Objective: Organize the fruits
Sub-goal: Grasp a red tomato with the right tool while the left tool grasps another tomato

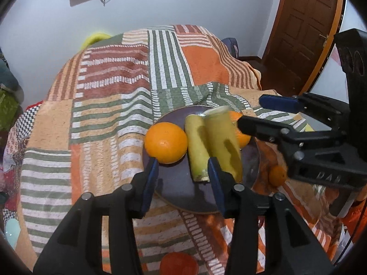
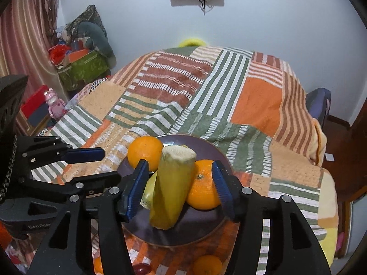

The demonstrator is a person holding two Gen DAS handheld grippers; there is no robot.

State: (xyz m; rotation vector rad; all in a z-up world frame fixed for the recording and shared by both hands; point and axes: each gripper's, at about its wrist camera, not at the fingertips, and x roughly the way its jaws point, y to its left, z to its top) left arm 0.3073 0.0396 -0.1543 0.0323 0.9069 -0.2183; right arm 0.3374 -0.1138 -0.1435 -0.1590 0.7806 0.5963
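A bed with a striped blanket [image 2: 229, 96] fills the room. On it sits a dark plate [image 2: 206, 226] with two oranges and two yellow-green fruit pieces. We hold our right tongs [image 2: 181, 190] wide, with the tall yellow piece [image 2: 172, 188] between them, not squeezed. Our left tongs [image 1: 183, 183] are wide too, just in front of the big orange [image 1: 165, 143]. We should let go softly so nothing rolls off. The left tongs' body reads "GenRobo".
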